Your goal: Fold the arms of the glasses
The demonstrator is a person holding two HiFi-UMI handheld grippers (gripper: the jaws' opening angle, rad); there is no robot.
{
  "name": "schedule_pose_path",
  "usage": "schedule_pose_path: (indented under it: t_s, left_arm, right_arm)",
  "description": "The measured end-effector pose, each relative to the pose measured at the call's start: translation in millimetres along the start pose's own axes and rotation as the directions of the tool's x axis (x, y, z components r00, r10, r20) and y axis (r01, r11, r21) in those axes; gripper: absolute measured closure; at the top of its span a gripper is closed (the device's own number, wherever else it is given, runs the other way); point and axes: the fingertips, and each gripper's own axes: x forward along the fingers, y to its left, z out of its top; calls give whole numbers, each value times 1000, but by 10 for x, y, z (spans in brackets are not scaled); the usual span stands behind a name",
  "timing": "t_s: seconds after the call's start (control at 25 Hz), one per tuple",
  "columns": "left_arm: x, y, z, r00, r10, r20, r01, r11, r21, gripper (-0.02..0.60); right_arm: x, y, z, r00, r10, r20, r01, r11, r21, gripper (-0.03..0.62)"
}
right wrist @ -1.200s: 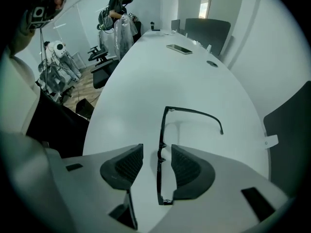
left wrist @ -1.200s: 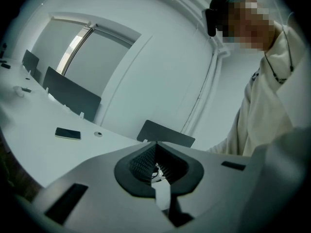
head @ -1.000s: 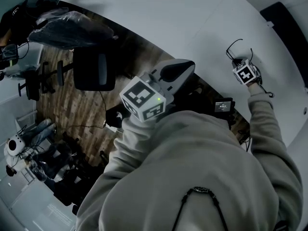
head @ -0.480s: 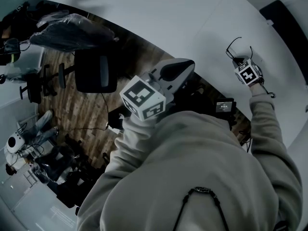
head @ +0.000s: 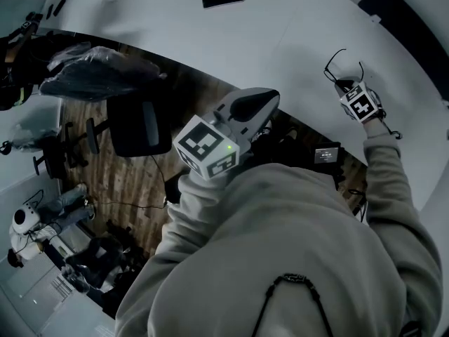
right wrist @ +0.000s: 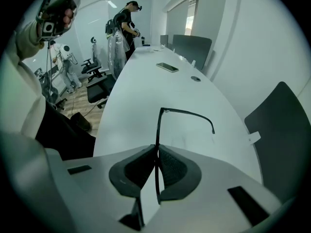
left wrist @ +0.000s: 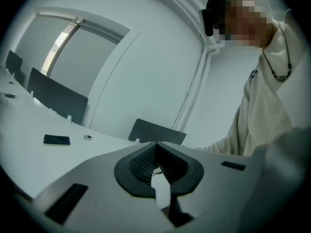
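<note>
Right gripper [right wrist: 156, 152], jaws just tightened, pinches the black glasses [right wrist: 158, 127] over the white table [right wrist: 146, 81]; left gripper [left wrist: 155, 154] hangs closed, empty.

The glasses [right wrist: 158, 130] are thin and black-framed, pinched edge-on between the pads of the right claw [right wrist: 156, 152], over the white counter [right wrist: 141, 86]. One arm [right wrist: 190, 113] sticks out unfolded from the frame's corner, and its tip curves downward.
</note>
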Motion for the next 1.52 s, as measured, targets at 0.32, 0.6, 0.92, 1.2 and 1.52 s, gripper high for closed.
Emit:
schedule_pose_path:
  t_s: [0.32, 0.6, 0.92, 1.2, 1.52]
  left_arm:
    - [205, -190, 227, 995, -95, -11, 96, 990, 100, 577]
    - [432, -400, 347, 979, -201, -25, 202, 966, 160, 577]
    - [700, -732, 489, 944, -325, -58, 330, 917, 223, 577]
    - [905, -882, 650, 928, -369, -57, 370, 886, 279, 577]
    - [1095, -994, 889, 902, -426, -66, 423, 843, 332, 577]
  right_arm:
    - [-766, -116, 108, 990, -109, 90, 108, 994, 9, 553]
    - [-1581, -210, 261, 957, -220, 189, 211, 975, 67, 553]
    - [-2349, -49, 223, 913, -330, 239, 313, 944, 107, 553]
    - [-2763, 114, 51, 893, -353, 280, 315, 933, 172, 553]
    - [-3166, 337, 338, 841, -276, 466, 160, 949, 273, 553]
